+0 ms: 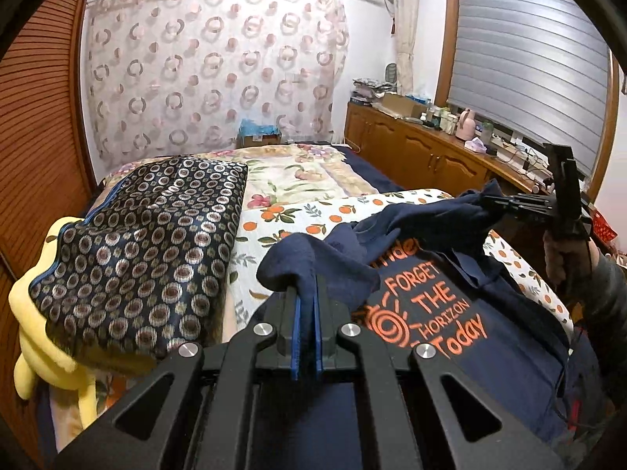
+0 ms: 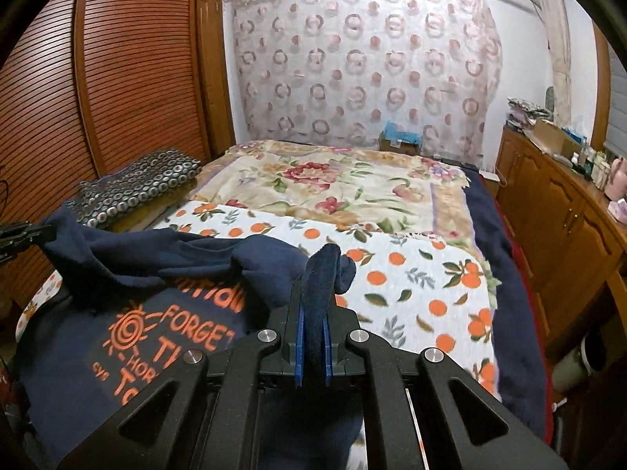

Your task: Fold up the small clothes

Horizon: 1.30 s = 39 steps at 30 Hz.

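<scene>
A small navy T-shirt (image 1: pixel 450 337) with orange lettering lies on the orange-print sheet (image 1: pixel 290 211) of the bed. My left gripper (image 1: pixel 307 293) is shut on a bunched navy edge of the shirt, lifted off the sheet. In the right wrist view my right gripper (image 2: pixel 313 293) is shut on another navy fold of the same T-shirt (image 2: pixel 78 337), whose printed front lies to its left. The right gripper (image 1: pixel 490 201) also shows in the left wrist view at the right, pinching the cloth, with a hand (image 1: pixel 564 254) holding it. Stretched cloth hangs between the two grippers.
A dark patterned cushion (image 1: pixel 149 243) and a yellow soft toy (image 1: pixel 43 337) lie at the bed's left. A floral blanket (image 2: pixel 333 184) covers the far half. Wooden slatted doors (image 2: pixel 98 78) stand on the left, a cluttered wooden cabinet (image 1: pixel 423 149) on the right.
</scene>
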Each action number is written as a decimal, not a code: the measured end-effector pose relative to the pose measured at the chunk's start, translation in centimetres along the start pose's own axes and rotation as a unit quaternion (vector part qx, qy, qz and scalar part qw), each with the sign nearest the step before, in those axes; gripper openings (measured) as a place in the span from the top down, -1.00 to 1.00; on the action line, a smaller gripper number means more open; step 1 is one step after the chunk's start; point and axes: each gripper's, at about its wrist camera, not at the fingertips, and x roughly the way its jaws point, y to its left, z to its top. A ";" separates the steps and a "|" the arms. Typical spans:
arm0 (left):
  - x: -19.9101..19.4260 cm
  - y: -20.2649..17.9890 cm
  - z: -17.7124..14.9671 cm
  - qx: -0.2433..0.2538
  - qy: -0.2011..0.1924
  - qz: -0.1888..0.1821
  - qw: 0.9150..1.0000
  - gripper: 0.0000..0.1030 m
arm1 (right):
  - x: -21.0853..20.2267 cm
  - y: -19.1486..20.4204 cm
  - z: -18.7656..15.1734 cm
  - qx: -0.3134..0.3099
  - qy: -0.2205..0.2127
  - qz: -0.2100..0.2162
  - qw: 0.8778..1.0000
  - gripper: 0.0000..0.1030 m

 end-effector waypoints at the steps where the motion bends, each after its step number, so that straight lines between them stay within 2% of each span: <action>1: -0.5 -0.1 -0.2 0.000 -0.004 0.001 1.000 0.88 | -0.5 0.2 -0.1 -0.001 -0.002 0.001 1.000 0.87; 7: -4.5 0.2 -1.7 -0.016 -0.039 0.012 0.999 0.88 | -4.2 1.5 -1.1 0.001 -0.025 0.005 1.000 0.87; 14: -9.1 2.4 -6.7 -0.048 -0.051 0.035 0.997 0.88 | -9.6 1.8 -6.5 0.006 -0.015 0.007 1.000 0.87; 19: -11.1 3.7 -9.6 -0.077 -0.046 0.046 0.995 0.88 | -13.5 1.8 -9.4 0.026 0.006 0.016 1.000 0.87; 24: -12.2 4.0 -11.3 -0.077 -0.021 0.044 0.996 0.88 | -16.8 3.8 -10.7 0.007 0.040 0.018 0.999 0.87; 31: -10.5 4.1 -13.2 -0.076 0.020 0.053 0.996 0.84 | -16.3 4.2 -11.8 0.004 0.096 0.012 0.995 0.87; 34: -10.3 4.3 -13.5 -0.074 0.029 0.066 0.995 0.58 | -16.2 4.2 -11.4 0.006 0.099 0.007 0.995 0.86; 36: -10.6 4.5 -13.4 -0.072 0.024 0.071 0.995 0.22 | -16.8 4.5 -10.8 -0.003 0.093 -0.004 0.996 0.64; 38: -11.0 4.9 -13.2 -0.076 0.016 0.067 0.995 0.05 | -17.4 4.9 -10.1 -0.008 0.083 -0.006 0.996 0.51; 39: -11.1 5.0 -13.1 -0.076 0.014 0.068 0.995 -0.14 | -17.6 5.0 -9.8 -0.012 0.078 -0.008 0.997 0.43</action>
